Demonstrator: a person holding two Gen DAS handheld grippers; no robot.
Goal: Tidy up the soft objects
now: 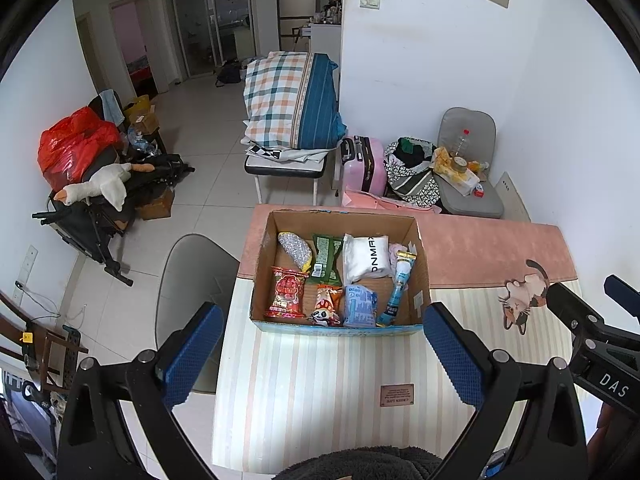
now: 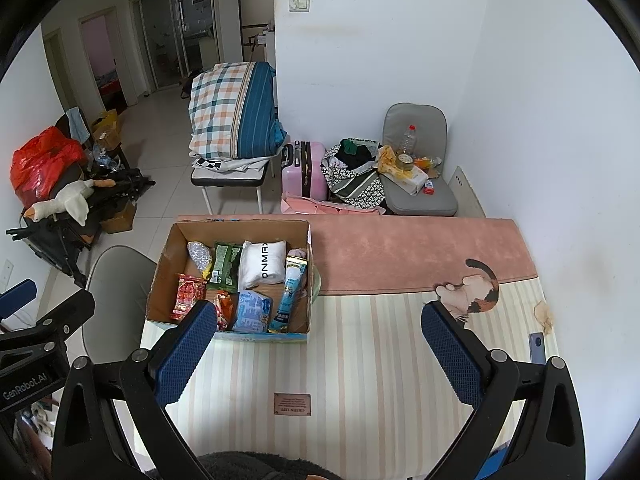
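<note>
White-walled and tile-floored, the room holds a table covered by a striped mat with a pink band and a cat print, over which both claws are raised. Held well above the mat, the left claw has its blue-padded jaws spread wide with nothing between them; the cardboard box sits just ahead of it, centred between the fingers. Inside the box lie soft packets: a white pouch, a green snack bag, a red packet and a blue pack. Level with its partner, the right claw is likewise wide open and empty, with the same box ahead and to its left, partly behind its left finger. Only the right wrist view shows a phone-like slab beyond the right finger near the mat's edge. Only the left view shows the box squarely. Each view catches the other claw's black frame at its edge. A dark fleecy sleeve fills the bottom of both views.
</note>
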